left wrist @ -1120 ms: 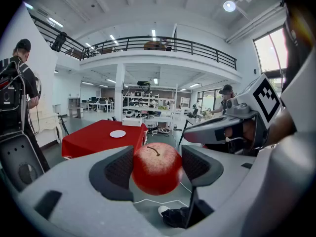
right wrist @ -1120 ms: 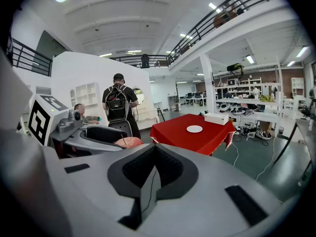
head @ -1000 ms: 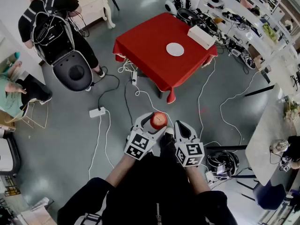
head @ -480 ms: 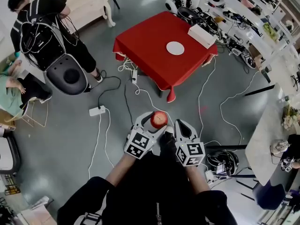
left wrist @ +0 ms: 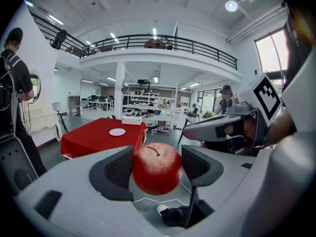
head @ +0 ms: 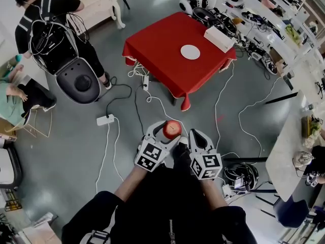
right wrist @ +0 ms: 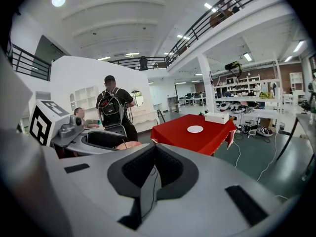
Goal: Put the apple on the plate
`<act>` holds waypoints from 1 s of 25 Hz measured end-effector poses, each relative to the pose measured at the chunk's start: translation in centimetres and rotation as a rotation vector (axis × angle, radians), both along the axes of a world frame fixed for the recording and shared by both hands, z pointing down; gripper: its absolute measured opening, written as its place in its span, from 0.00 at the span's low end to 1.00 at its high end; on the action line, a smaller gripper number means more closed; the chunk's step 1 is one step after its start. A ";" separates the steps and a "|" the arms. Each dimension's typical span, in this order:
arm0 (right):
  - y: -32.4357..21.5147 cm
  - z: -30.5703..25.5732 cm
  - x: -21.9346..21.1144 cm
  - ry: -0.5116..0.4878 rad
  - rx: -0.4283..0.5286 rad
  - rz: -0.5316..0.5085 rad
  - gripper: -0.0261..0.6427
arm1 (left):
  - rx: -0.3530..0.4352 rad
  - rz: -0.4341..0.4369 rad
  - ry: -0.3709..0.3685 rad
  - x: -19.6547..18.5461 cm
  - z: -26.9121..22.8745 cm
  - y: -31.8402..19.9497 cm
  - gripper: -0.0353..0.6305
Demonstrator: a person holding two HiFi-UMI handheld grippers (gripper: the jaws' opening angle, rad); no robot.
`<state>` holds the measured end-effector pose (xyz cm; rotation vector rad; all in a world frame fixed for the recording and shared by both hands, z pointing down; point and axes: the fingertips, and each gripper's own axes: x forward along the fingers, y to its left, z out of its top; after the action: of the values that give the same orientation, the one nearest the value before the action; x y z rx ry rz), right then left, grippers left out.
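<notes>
- Red table point(head: 167, 55) stands well ahead of us across the grey floor, with cables trailing round its legs; we judge the whole gap has yet to be crossed
- A person with a backpack point(head: 53, 32) is off to the far left, well clear of the straight line to the table
- White box point(head: 218, 38) sits at the table's right corner
- Left gripper point(head: 165, 130) is held close in front of our body and pointed toward the table; its jaws are part-way apart and clamped on the apple from both sides, dark pads touching the skin
- Right gripper point(head: 198, 137) is just beside the left one at the same height; its jaws are pressed together with nothing between them, so it carries nothing
- White round plate point(head: 190, 52) lies flat on the red cloth, near the box and toward the table's middle, with nothing on it
- Key relation: the plate lies straight ahead and a little right of the held apple, well apart from it; both grippers are about equally far from it, but we judge only the left can deliver, since it has the fruit
- Apple point(head: 171, 129) is up in the air between the left jaws, not on any surface; it is red, glossy and roundish with no real long axis, stem on top, faint pale speckling, and no bruise that we can see
</notes>
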<state>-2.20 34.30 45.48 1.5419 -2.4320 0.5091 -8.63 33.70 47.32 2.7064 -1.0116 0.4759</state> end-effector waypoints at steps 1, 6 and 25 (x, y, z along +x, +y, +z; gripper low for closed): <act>0.0 -0.1 -0.1 0.001 -0.001 -0.001 0.06 | 0.000 0.000 0.000 0.0 -0.1 0.0 0.51; -0.2 -0.1 -0.5 0.005 -0.002 -0.008 0.06 | -0.002 -0.001 0.002 -0.3 -0.1 -0.2 0.50; -0.6 0.0 -2.5 0.019 -0.011 -0.046 0.06 | -0.003 -0.010 0.004 -1.5 -0.2 -0.6 0.50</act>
<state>-4.69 33.71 45.50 1.4755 -2.4400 0.4963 -10.17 33.06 47.08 2.6971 -1.0213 0.4694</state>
